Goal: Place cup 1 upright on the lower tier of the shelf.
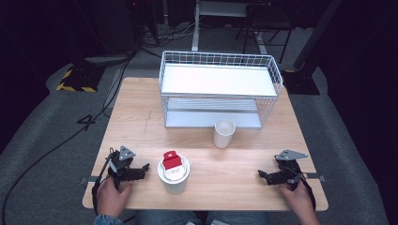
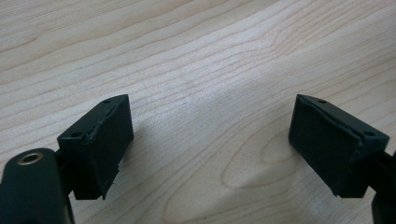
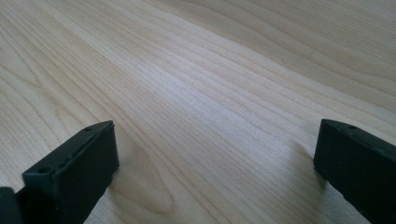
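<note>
While partly cup-hidden, red-white packet (image 1: 172,165) print stays unreadable.

Dim room, grey carpet (image 1: 42,122), black cables (image 1: 61,140) trailing across it, yellow-black hazard tape (image 1: 70,86) at left, white desk legs (image 1: 195,33) behind, pale wooden bench (image 1: 141,108) brightly lit

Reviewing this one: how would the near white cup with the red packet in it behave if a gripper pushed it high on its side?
The cup stands upright and is taller than it is wide, so a high push would probably tip it rather than slide it. It looks like thin paper, likely light and easily dented. The red packet sticks out above the rim and might fall out.
</note>
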